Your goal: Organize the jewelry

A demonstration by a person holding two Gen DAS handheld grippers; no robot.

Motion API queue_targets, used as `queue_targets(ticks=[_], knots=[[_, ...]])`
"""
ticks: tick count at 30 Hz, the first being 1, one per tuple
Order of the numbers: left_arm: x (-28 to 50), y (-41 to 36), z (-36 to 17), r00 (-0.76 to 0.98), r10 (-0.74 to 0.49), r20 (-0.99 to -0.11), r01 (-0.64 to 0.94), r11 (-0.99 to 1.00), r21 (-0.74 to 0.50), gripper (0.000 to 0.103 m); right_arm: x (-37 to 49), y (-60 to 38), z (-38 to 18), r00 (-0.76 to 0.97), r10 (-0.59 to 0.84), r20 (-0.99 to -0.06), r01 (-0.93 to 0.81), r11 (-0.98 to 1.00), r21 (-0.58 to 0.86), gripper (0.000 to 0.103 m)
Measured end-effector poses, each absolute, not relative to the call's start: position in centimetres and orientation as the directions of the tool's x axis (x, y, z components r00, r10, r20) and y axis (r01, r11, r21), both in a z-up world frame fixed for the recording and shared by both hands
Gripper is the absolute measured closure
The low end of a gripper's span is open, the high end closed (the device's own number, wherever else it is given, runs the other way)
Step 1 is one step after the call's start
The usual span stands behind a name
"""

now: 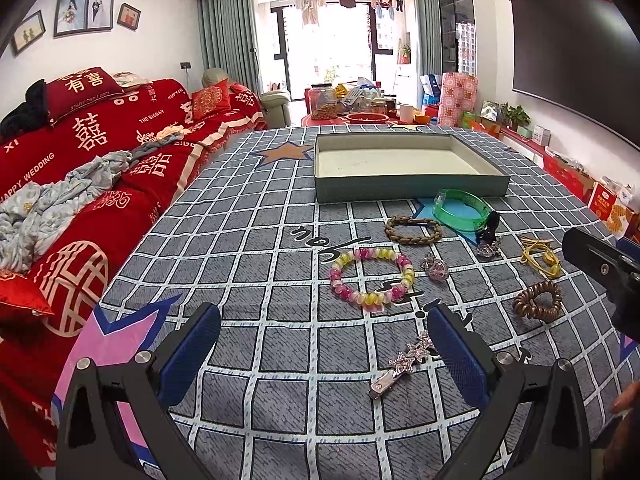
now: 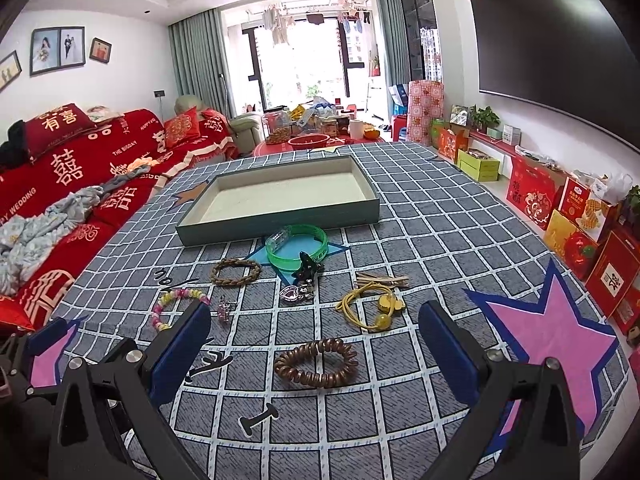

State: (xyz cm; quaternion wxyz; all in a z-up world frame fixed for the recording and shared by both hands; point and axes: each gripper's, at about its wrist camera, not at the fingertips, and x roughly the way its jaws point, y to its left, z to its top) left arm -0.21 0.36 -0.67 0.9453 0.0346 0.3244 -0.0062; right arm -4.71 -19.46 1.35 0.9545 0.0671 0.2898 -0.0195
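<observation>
Checked tabletop [image 2: 420, 216] mid-frame; tray [image 2: 280, 216] above centre empty, bracelets [image 1: 370, 276] and hair ties [image 2: 316, 362] unsorted below. Both hand-held grippers, left [image 1: 320, 354] and right [image 2: 314, 354], spread wide, holding nothing.

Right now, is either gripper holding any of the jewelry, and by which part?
Nothing is held. The left gripper and the right gripper are both open and empty above the checked cloth.

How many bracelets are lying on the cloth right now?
3. The green bangle lies nearest the tray; the braided brown bracelet is left of it; the pink-and-yellow beaded bracelet is nearer, partly hidden in the right view.
</observation>
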Motion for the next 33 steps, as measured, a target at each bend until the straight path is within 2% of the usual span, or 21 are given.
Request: queue_targets(ticks=[23,33], knots=[[0.9,1.0,-1.9,0.729,-0.016,-0.685,0.044,0.999,0.023,0.0,-3.7,-19.8,-0.1,0.795,0.041,-0.605,0.07,0.985,0.158,0.0],[4.0,3.2,-2.7,0.65,-0.079,-0.756,0.051,0.997,-0.06,0.0,-2.3,-21.3,-1.3,0.713,0.049,-0.699,0.074,0.987,0.144,0.0]])
